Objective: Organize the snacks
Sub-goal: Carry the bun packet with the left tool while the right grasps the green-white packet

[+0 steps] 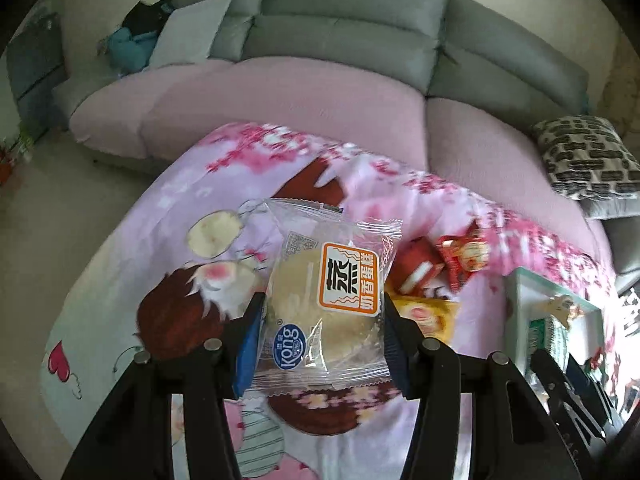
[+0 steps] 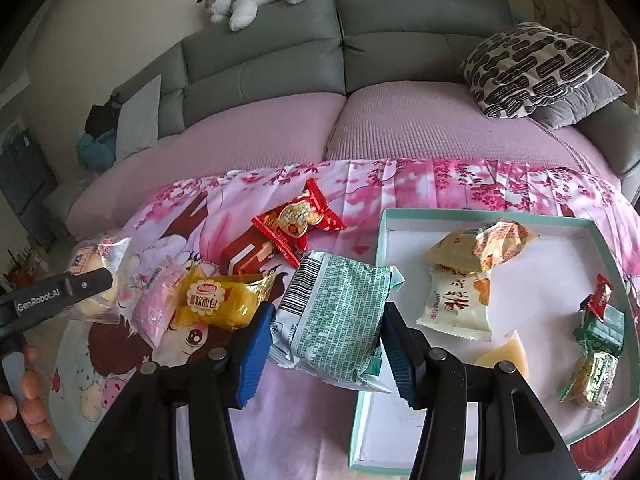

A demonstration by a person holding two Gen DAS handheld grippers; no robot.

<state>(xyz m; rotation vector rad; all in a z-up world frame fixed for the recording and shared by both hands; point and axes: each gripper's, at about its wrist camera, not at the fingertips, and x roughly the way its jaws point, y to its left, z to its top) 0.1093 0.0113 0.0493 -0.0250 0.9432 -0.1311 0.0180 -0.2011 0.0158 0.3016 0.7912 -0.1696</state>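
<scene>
Over glossy pink floral cloth (image 2: 460,184), left tongs (image 1: 324,312) clamp clear round cake packet (image 1: 320,300); right tongs (image 2: 326,320) pinch crinkly foil pack (image 2: 332,316) beside shallow cardboard box (image 2: 608,240).

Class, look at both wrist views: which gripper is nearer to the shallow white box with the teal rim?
Right. The right gripper, holding the green-printed packet, hangs at the white box rim's left edge; the left gripper with its cake packet sits far left.
</scene>
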